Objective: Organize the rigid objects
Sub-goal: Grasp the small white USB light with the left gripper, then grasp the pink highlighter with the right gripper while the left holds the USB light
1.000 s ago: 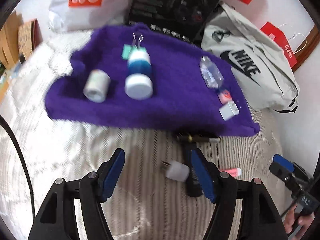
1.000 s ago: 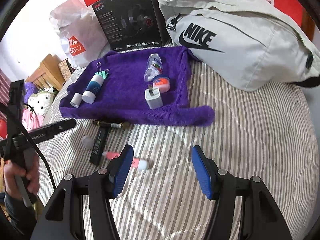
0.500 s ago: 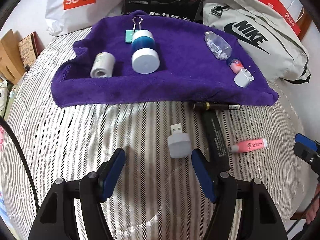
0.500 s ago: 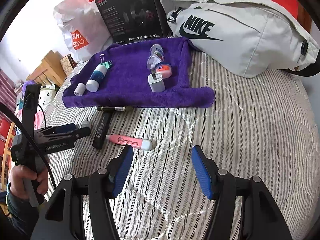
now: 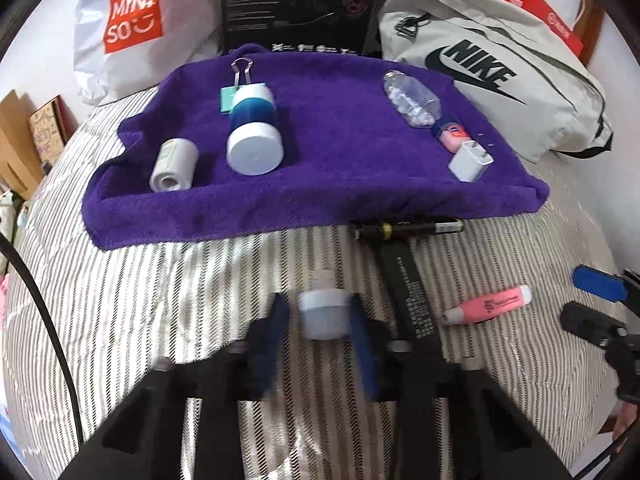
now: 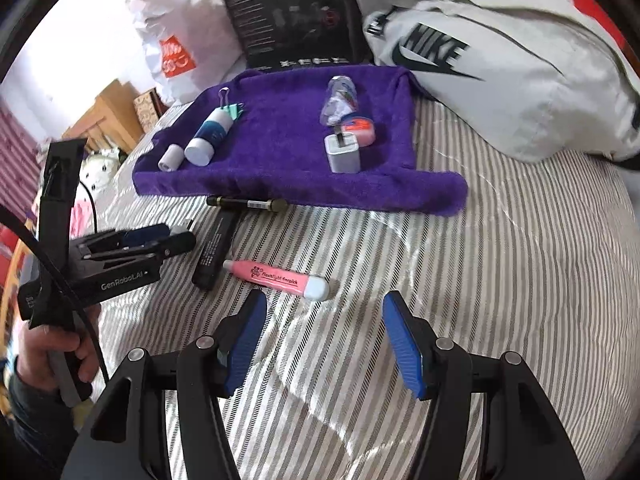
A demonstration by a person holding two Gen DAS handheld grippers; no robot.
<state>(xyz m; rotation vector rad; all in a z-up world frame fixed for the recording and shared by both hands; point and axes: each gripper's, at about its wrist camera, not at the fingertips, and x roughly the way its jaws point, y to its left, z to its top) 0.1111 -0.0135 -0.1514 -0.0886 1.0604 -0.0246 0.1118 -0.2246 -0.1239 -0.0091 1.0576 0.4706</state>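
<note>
While the left gripper (image 5: 325,316) pinches the white USB plug (image 5: 325,314) on the striped bedcover (image 6: 500,280), the right gripper (image 6: 324,344) hangs spread and empty over it. Beyond lie one pink highlighter (image 6: 276,276), lettering legible only from the right wrist, and two black pens (image 6: 214,248). Six items sit on the purple towel (image 5: 340,160); behind, a MINISO bag (image 5: 132,20) and NIKE bag (image 5: 492,76).

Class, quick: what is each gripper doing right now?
Left gripper: shut on the white USB plug.
Right gripper: open, holding nothing, just short of the pink highlighter.
</note>
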